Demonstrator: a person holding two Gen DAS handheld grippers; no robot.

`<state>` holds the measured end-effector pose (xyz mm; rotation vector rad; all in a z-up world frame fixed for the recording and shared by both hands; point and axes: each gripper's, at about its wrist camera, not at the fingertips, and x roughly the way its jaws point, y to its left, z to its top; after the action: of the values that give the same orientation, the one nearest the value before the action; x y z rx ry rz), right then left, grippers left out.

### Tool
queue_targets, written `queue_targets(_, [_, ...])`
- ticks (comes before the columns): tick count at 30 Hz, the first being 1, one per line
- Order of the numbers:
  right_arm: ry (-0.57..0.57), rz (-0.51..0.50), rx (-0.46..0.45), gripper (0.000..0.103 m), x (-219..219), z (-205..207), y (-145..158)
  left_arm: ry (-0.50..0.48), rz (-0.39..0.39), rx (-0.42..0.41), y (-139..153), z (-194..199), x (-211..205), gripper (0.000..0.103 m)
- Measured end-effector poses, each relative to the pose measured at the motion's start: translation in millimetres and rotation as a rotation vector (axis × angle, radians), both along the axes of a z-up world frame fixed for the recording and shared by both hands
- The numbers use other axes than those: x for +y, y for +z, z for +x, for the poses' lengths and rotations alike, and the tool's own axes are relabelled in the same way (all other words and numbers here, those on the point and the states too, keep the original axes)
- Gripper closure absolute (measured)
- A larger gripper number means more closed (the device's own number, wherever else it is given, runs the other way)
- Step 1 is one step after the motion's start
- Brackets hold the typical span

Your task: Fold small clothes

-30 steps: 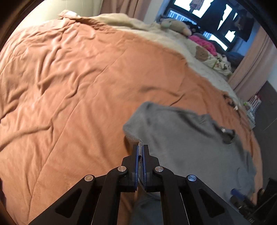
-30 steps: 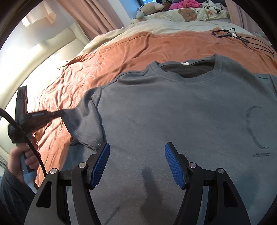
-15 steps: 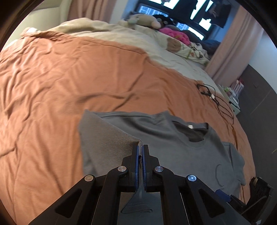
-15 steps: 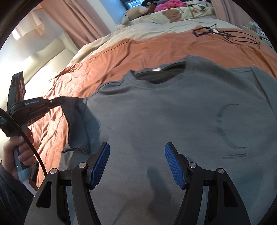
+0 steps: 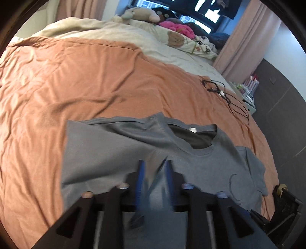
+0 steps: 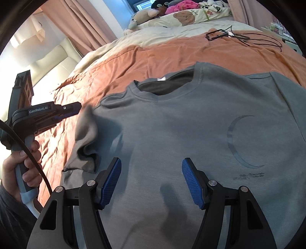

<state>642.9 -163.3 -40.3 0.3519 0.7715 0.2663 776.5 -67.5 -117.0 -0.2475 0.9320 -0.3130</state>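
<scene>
**Sleeve fold at the point of release**

Orange bedding [image 6: 172,49] covers the bed and serves as the work surface. On it lies the grey T-shirt [image 6: 181,130], front side up and collar toward the pillows, with a crescent print on the chest. Its sleeve [image 6: 86,141] on the left gripper's side stands bunched and partly turned in over the body. The left gripper [image 5: 154,182], seen blurred in its own camera, has jaws that are opening, with a loose edge of grey cloth between the blue pads; from the right-wrist view the same tool [image 6: 63,113], held in a hand [image 6: 21,170], sits just beside the sleeve. The right gripper [image 6: 151,180] hovers over the shirt's lower middle, fingers spread wide and holding nothing.

Judged step: the first sleeve is being let go after a fold inward. The next move probably calls for flattening that sleeve, then treating the opposite one likewise.

No container is visible. Cables [image 5: 227,95] lie well apart on the bedding; soft toys [image 5: 141,15] and pillows rest at the head of the bed.
</scene>
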Motion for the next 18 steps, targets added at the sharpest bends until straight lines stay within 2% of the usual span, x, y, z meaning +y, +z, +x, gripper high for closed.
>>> queue_targets(1, [0.006, 0.001, -0.002, 0.039, 3, 1, 1, 0.022, 0.012, -0.008, 2, -3, 9, 0.052])
queue_targets(3, [0.020, 0.001, 0.002, 0.039, 12, 3, 2, 0.057, 0.020, -0.018, 4, -10, 27, 0.048])
queue_targets(10, [0.086, 0.079, 0.019, 0.038, 38, 21, 5, 0.150, 0.052, 0.036, -8, -32, 91, 0.048])
queue_targets(13, [0.104, 0.109, 0.024, 0.034, 48, 31, 4, 0.161, 0.056, 0.053, -18, -40, 107, 0.048])
queue_targets(18, [0.113, 0.129, 0.044, 0.034, 60, 50, -5, 0.146, 0.061, 0.089, -38, -48, 118, 0.048])
